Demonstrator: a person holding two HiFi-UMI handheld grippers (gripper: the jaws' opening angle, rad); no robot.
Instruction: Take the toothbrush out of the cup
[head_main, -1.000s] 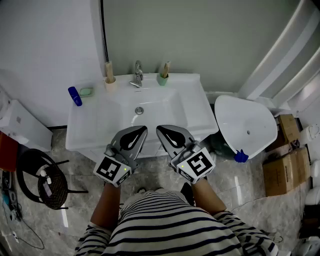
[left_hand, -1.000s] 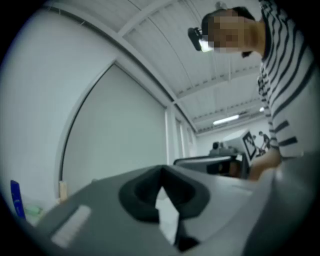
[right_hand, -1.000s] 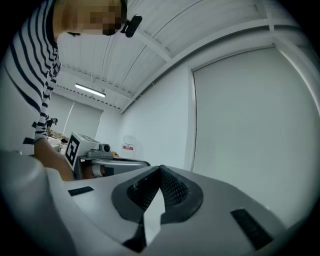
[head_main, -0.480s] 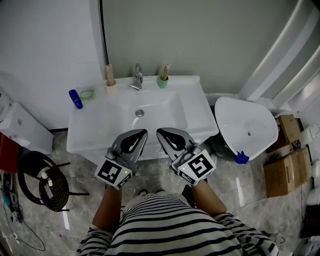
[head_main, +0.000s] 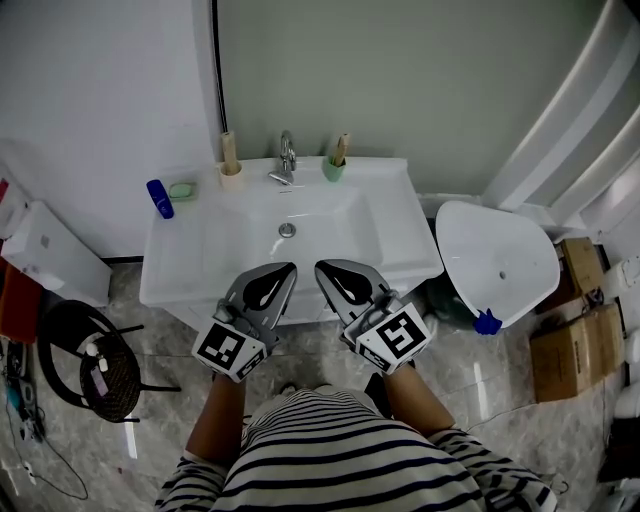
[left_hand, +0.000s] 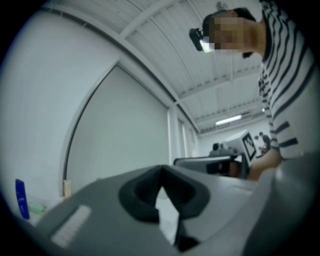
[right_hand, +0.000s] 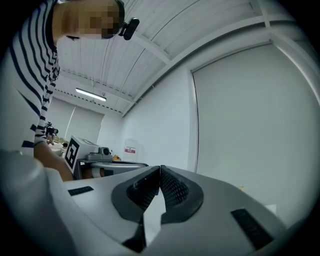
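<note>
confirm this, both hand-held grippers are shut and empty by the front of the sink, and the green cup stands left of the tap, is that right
No. The head view shows the green cup right of the tap, not left. The left hand-held gripper and right hand-held gripper are indeed shut and empty by the front of the sink.

The head view is evenly and softly lit from overhead; no hard shadows are cast, and only faint shade is noted under the front edge of the sink (head_main: 400, 215). Pale streaks of glare are recorded on the floor tiles (head_main: 478, 385). Straight lines are bowed towards the frame edges. Both gripper views are fisheye-distorted, with black vignetted corners. A ceiling strip light (left_hand: 228, 120) is registered as bright in both. The left gripper (left_hand: 161, 172) is rendered soft and out of focus; the right gripper (right_hand: 160, 170) is rendered sharper.
</note>
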